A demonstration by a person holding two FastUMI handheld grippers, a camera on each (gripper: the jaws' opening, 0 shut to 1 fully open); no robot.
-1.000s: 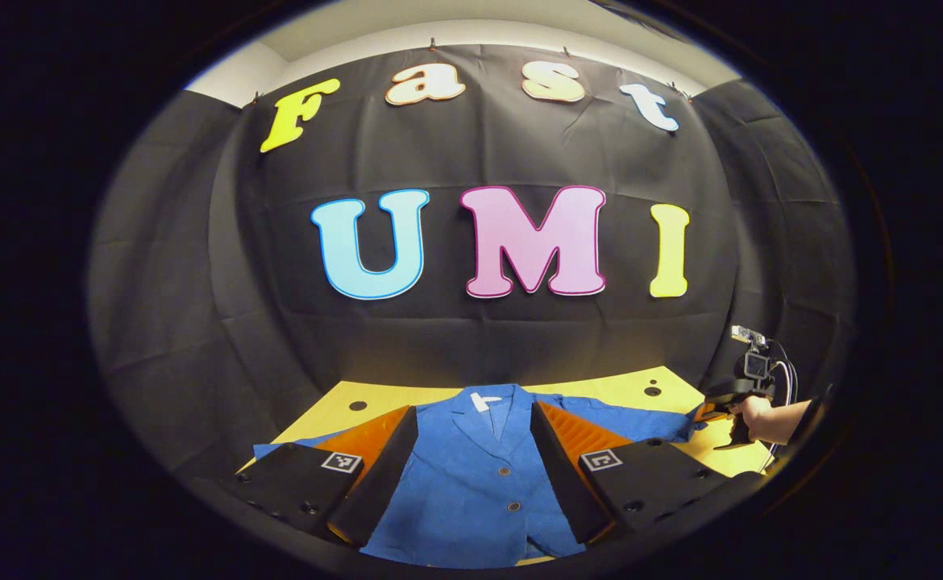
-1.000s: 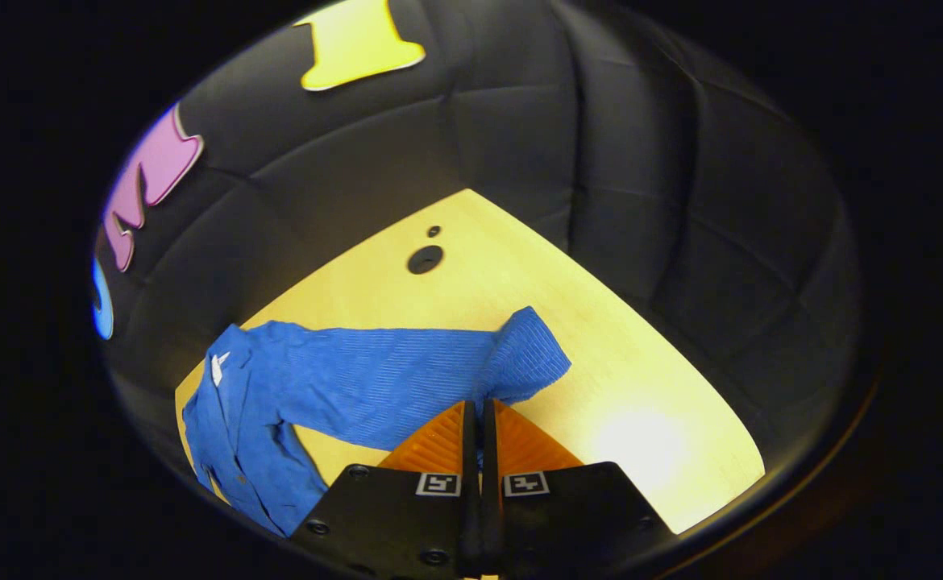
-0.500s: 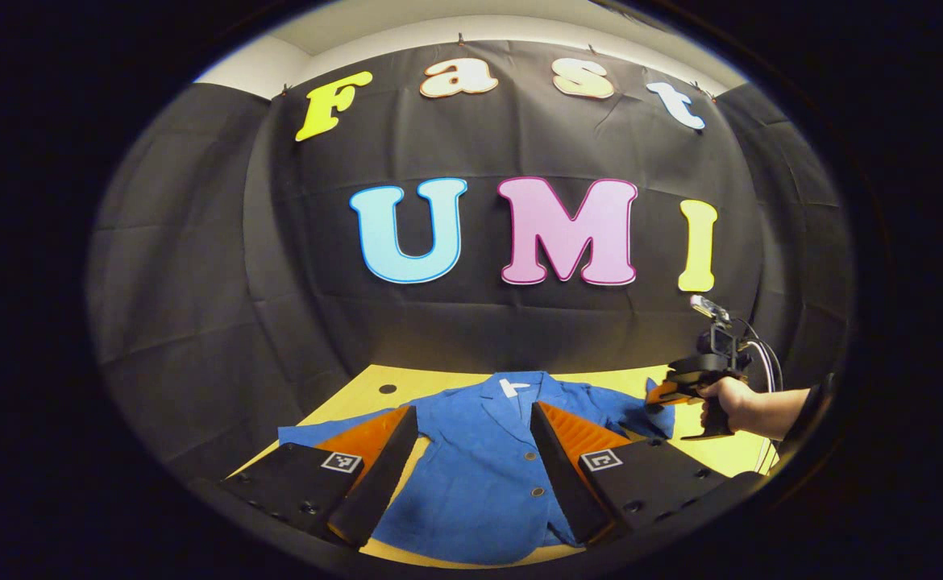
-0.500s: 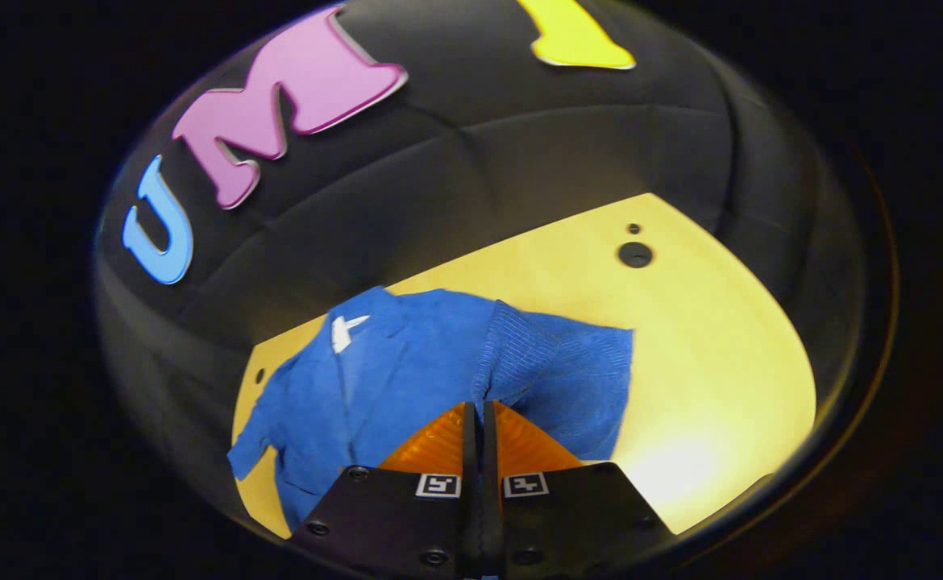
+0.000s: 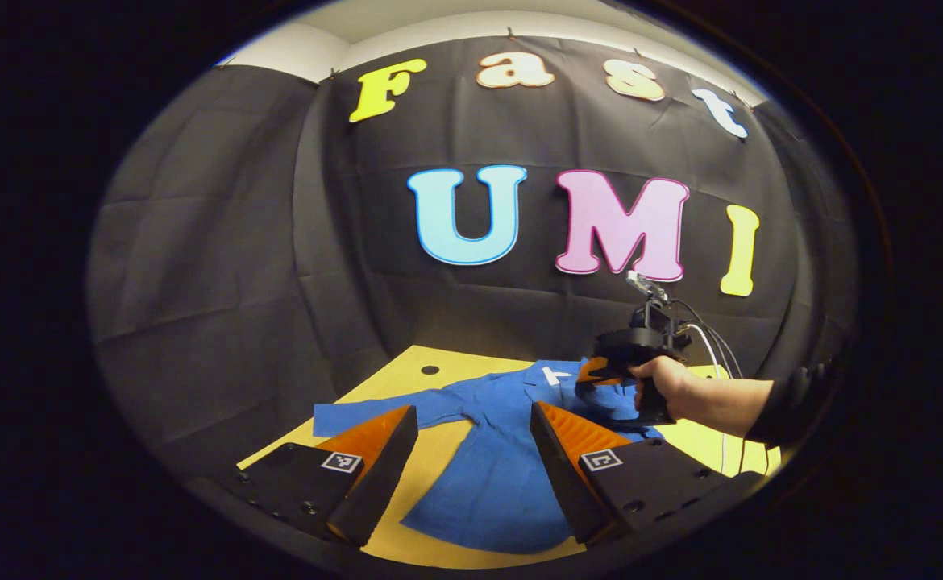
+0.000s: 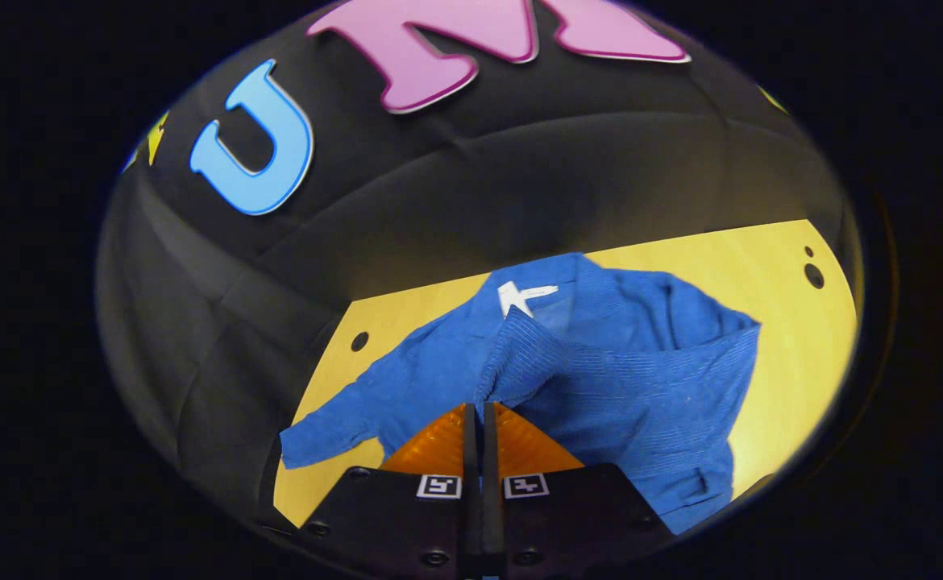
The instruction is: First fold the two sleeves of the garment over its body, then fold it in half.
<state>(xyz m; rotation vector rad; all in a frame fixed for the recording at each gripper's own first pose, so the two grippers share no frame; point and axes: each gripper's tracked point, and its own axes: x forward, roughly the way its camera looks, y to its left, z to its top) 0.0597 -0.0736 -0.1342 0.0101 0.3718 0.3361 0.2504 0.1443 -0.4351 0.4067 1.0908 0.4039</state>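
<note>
A blue jacket [image 5: 504, 475] lies face up on the yellow table [image 5: 439, 451], with a white label [image 6: 524, 294] at its collar. My right gripper [image 6: 479, 407] is shut on the cuff of one sleeve [image 6: 524, 362] and holds it over the jacket's chest [image 6: 641, 379], so that sleeve lies doubled across the body. In the left gripper view that same right gripper [image 5: 596, 372] hangs above the collar, held by a hand [image 5: 665, 387]. The other sleeve [image 6: 351, 415] stretches flat out to the side. My left gripper [image 5: 471, 427] is open above the jacket's lower part, holding nothing.
The table has a dark round hole near each back corner [image 6: 359, 341] [image 6: 814, 275]. Black cloth walls close in the table at the back and both sides. Bare tabletop [image 6: 794, 354] shows beside the folded sleeve. A cable [image 5: 709, 342] trails from the right gripper.
The right gripper has carried the sleeve cuff from the outstretched side across onto the jacket's body. The left gripper stayed open and shifted towards the other sleeve's side.
</note>
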